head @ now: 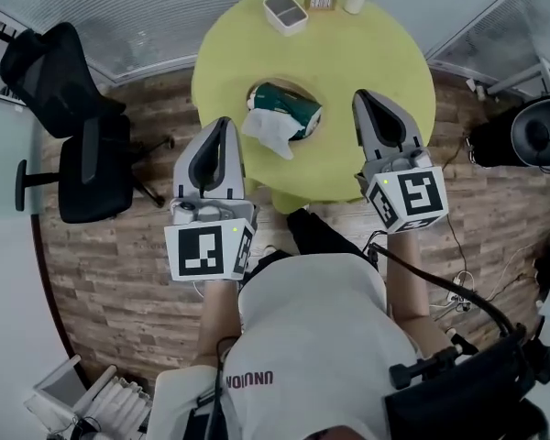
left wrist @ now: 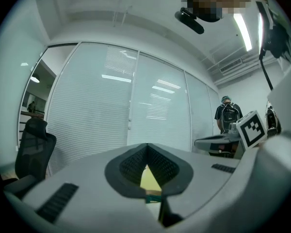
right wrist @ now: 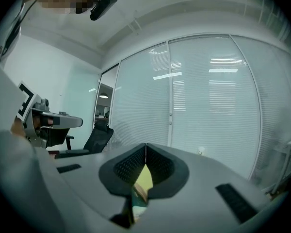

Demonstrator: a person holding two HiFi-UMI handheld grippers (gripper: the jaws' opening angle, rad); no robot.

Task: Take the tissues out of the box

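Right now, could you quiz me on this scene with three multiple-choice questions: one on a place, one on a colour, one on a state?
1. Where is the box?
A. near the table's middle
B. at the table's far edge
C. off the table

2. What colour is the table?
A. red
B. yellow-green
C. black

3. How do the left gripper and the right gripper stand?
A. both wide open
B. both shut and empty
C. both clamped on the box

Answers:
1 A, since the head view shows the box close to the centre of the round top.
2 B, since the whole top is a pale yellow-green.
3 B, since in each gripper view the jaw tips meet with nothing between them, and both grippers hang short of the box.
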